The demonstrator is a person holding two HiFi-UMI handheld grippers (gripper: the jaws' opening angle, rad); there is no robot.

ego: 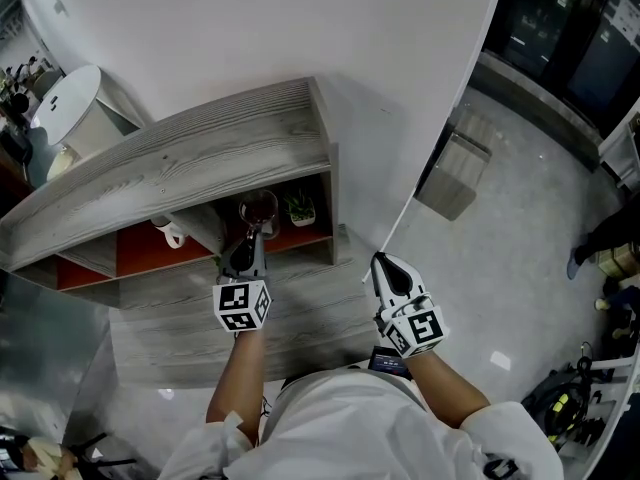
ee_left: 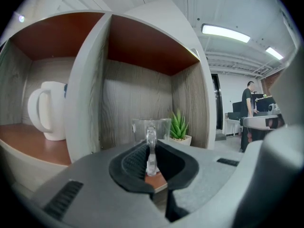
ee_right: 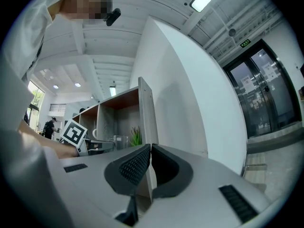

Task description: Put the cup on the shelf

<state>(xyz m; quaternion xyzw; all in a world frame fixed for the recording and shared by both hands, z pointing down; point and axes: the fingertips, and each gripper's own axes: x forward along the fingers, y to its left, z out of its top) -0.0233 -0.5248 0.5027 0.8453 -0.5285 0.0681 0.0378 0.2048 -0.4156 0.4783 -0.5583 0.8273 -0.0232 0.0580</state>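
Note:
A clear glass cup (ego: pixel 258 211) with a handle is at the open front of the shelf's (ego: pixel 180 158) right-hand compartment, just left of a small potted plant (ego: pixel 300 208). My left gripper (ego: pixel 243 253) is shut on the cup's handle. In the left gripper view the thin glass handle (ee_left: pixel 151 148) is pinched between the dark pads, with the cup body (ee_left: pixel 152 127) beyond it. Whether the cup rests on the red-brown shelf board I cannot tell. My right gripper (ego: pixel 390 268) hangs to the right of the shelf, jaws shut and empty (ee_right: pixel 150 147).
A white mug (ee_left: pixel 47 110) stands in the compartment to the left, behind a grey divider (ee_left: pixel 88 89). The plant (ee_left: pixel 179 127) sits close to the right side wall. A white wall runs behind the shelf, and a person (ee_left: pixel 247 110) stands far off.

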